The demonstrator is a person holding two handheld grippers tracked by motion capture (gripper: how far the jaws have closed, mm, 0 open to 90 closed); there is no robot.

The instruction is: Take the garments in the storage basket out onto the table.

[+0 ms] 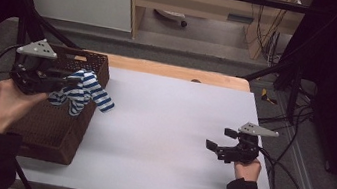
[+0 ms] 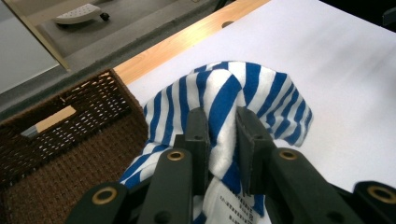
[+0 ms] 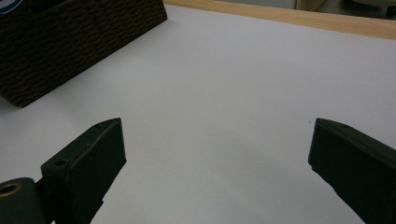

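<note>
Striped blue-white cloth hangs pinched in left gripper over basket rim, table's left edge; right gripper (jaws spread, empty) sits well apart, near right edge.

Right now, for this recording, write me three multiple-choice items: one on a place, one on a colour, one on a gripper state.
1. Where is the wicker basket?
A. at the table's left edge
B. at the table's centre
C. beside the right gripper

2. What colours is the striped cloth?
A. red and black
B. blue and white
C. green and yellow

3. How is the right gripper?
A. shut on the cloth
B. shut on nothing
C. open above the white table

Answers: 1 A, the high view shows it at the left edge. 2 B, the stripes show between the left gripper jaws. 3 C, its jaws stand wide apart over bare table.
</note>
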